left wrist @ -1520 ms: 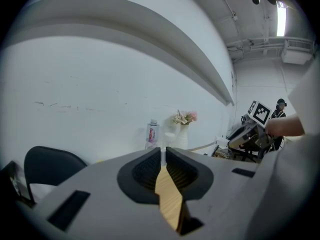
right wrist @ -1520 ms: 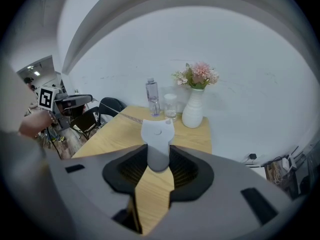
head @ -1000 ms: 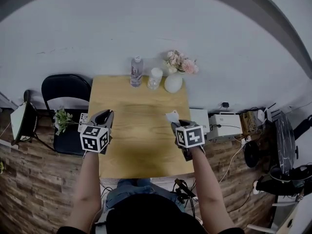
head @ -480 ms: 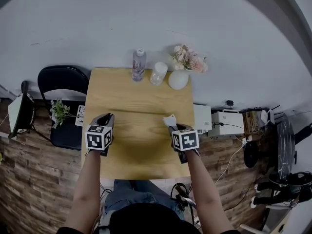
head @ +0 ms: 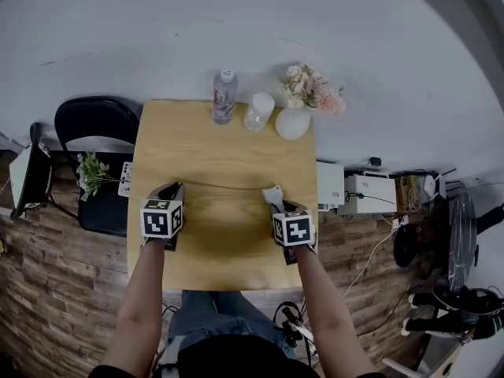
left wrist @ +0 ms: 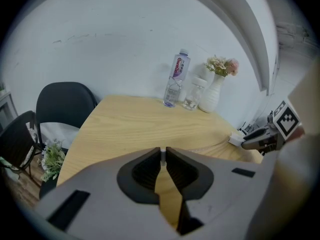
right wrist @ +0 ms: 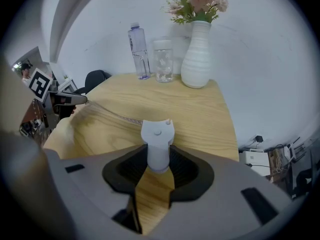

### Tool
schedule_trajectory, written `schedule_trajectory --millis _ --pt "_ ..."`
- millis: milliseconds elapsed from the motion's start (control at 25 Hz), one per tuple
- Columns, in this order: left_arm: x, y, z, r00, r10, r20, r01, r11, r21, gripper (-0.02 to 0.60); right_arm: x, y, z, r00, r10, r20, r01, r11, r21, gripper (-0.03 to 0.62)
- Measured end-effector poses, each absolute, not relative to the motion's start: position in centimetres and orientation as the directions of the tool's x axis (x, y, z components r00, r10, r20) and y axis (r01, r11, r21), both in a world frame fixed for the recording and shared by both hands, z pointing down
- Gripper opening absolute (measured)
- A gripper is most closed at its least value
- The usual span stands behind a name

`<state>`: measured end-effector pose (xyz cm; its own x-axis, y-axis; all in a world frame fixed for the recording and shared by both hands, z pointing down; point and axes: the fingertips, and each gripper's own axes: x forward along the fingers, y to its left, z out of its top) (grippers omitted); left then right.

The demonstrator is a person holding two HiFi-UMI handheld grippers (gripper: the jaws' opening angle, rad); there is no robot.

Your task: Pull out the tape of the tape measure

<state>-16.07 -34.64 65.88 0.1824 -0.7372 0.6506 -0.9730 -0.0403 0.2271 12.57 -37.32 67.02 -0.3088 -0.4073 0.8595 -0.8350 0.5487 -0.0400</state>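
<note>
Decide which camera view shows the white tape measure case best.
The right gripper view: the tape measure case sits large at centre, clamped in the right gripper. The head view shows it small; the left gripper view shows only a distant corner.

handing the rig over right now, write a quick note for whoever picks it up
Left hand-held gripper: shut, pinching the end of the tape.
Right hand-held gripper: shut on the white tape measure, body upright between the jaws.
Both are low over the wooden table, near its front edge, with the tape stretched between them.
Done: the tape is pulled out across the gap between the grippers.
Left: probably draw the two apart a little more if a longer length is wanted; otherwise keep both grips firm so the tape does not snap back.
</note>
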Motion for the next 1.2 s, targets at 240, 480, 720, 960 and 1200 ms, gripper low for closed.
schedule_trajectory --millis 240,480,720,960,1200 --pt "-16.2 -34.3 67.3 0.172 -0.714 0.679 -0.976 -0.031 0.214 0.041 12.6 -36.9 68.4 -0.296 -0.410 0.863 -0.842 0.539 -0.033 0.147" --pt "-16.6 -34.9 67.8 0.153 -0.715 0.682 -0.977 -0.007 0.212 0.041 12.6 -37.1 68.6 -0.286 -0.424 0.859 -0.842 0.539 -0.014 0.149" --pt "-16.6 -35.0 68.1 0.155 -0.707 0.690 -0.974 0.009 0.227 0.044 13.6 -37.2 68.4 -0.268 -0.426 0.864 -0.840 0.542 0.007 0.282" --pt "-16.4 -35.1 67.3 0.175 -0.721 0.671 -0.966 0.008 0.260 0.212 12.9 -36.5 67.3 -0.325 -0.423 0.846 -0.834 0.549 -0.046 0.296" --pt "-16.7 -34.3 65.4 0.186 -0.733 0.654 -0.967 -0.018 0.254 0.218 12.3 -36.5 64.9 -0.349 -0.460 0.816 -0.847 0.527 -0.065 0.295"
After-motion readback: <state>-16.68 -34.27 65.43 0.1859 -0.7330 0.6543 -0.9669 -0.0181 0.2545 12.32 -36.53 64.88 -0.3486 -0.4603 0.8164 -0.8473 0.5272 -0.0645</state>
